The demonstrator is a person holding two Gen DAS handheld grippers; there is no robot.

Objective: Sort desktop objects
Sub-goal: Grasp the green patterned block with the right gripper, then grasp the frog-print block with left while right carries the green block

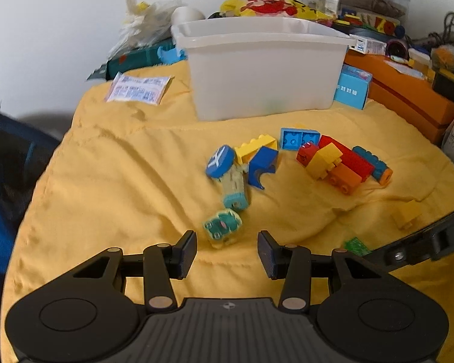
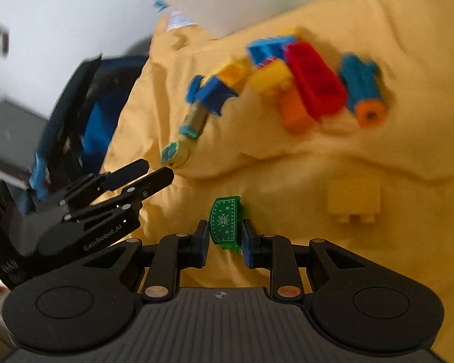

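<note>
Yellow cloth (image 1: 121, 181) spread over the desk, rumpled into folds. Translucent white bin (image 1: 263, 69) standing at the far side, well beyond a loose scatter of toy bricks. Left gripper (image 1: 227, 251) hovering low over the cloth with its 2 jaws well apart and nothing between them; just ahead of the fingertips, a small teal-printed block (image 1: 222, 227). Farther on, a blue disc marked with a white cross (image 1: 220, 161), a blue arch brick (image 1: 262, 163) and a yellow brick (image 1: 258, 145) bunched together. To their right, touching one another, a red brick (image 1: 346, 154), an orange brick (image 1: 346, 178) and a teal cylinder with an orange end (image 1: 373, 165). Lone yellow block (image 2: 354, 201) apart from the pile, near the right gripper (image 2: 225, 239). Right gripper down at the cloth, jaws drawn in around a small green patterned piece (image 2: 224, 222) standing upright between the pads; whether both pads press on it, cannot tell.
</note>
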